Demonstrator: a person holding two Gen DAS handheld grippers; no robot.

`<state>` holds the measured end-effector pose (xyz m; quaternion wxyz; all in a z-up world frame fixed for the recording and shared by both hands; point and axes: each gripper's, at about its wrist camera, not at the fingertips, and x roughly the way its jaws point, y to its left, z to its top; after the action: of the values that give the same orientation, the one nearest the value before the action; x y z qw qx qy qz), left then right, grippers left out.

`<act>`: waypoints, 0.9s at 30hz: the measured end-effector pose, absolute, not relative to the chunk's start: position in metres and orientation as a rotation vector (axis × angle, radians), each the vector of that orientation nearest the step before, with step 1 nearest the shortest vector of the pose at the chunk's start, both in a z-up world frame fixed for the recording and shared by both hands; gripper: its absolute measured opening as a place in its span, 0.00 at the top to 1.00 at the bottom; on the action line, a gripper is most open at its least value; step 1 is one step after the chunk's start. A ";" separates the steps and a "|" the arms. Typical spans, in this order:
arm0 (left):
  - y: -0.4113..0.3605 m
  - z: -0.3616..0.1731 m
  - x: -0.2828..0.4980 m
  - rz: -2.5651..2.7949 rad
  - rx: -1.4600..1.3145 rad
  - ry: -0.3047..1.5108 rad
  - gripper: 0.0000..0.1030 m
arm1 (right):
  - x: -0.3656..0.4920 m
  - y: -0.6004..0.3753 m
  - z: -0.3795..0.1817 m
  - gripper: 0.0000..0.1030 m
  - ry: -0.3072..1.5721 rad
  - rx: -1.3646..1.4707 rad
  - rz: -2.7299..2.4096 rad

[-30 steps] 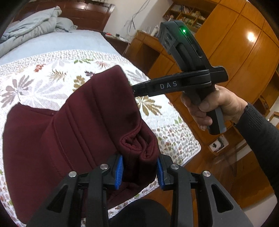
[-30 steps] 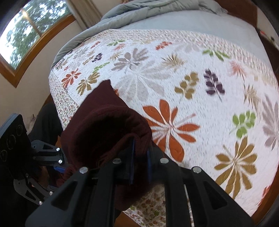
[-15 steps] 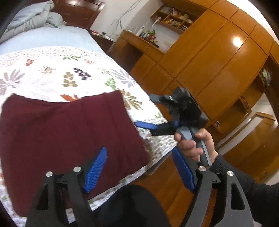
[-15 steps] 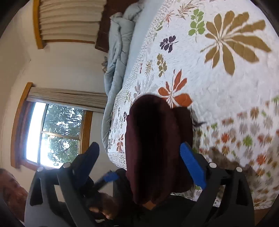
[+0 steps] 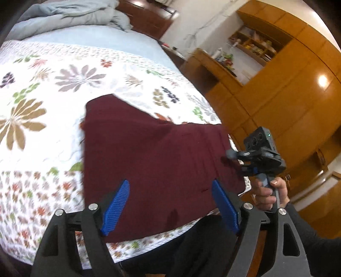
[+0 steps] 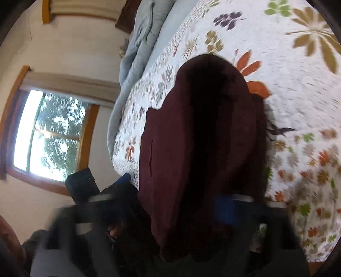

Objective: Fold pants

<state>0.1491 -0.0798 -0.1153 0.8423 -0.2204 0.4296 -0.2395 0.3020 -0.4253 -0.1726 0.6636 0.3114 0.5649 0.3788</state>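
I see the pants (image 5: 153, 162) lying on the quilt (image 5: 42, 132) at frame centre, the blanket (image 5: 70, 12) behind at upper left, cabinets (image 5: 298, 89) on the right, and the right gripper (image 5: 232, 162) beside the pants' right edge.

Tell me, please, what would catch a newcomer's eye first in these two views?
The maroon pants lie folded near the edge of the bed on a white quilt with leaf prints. In front, the left hand-held gripper stands open above them, holding nothing. Glossy orange wooden wardrobes fill the right side of the room.
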 end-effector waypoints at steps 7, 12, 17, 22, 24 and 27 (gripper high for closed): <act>-0.067 -0.126 0.145 -0.497 -0.519 0.900 0.23 | 0.285 -0.402 -0.104 0.82 1.086 0.465 0.873; -0.057 -0.133 0.162 -0.487 -0.562 0.908 0.23 | 0.276 -0.450 -0.182 0.82 1.229 0.593 0.633; -0.054 -0.111 0.182 -0.528 -0.548 0.832 0.23 | 0.277 -0.442 -0.165 0.81 1.202 0.575 0.658; -0.037 -0.099 0.225 -0.600 -0.693 0.782 0.23 | 0.275 -0.449 -0.170 0.81 1.209 0.570 0.625; -0.035 -0.105 0.246 -0.648 -0.750 0.812 0.23 | 0.272 -0.454 -0.178 0.81 1.208 0.595 0.623; -0.034 -0.122 0.279 -0.722 -0.826 0.862 0.23 | 0.272 -0.459 -0.195 0.79 1.234 0.634 0.623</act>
<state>0.2788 -0.0342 -0.1217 0.7662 -0.3804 0.3970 -0.3324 0.2722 -0.4590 -0.1952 0.7244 0.2875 0.5594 0.2824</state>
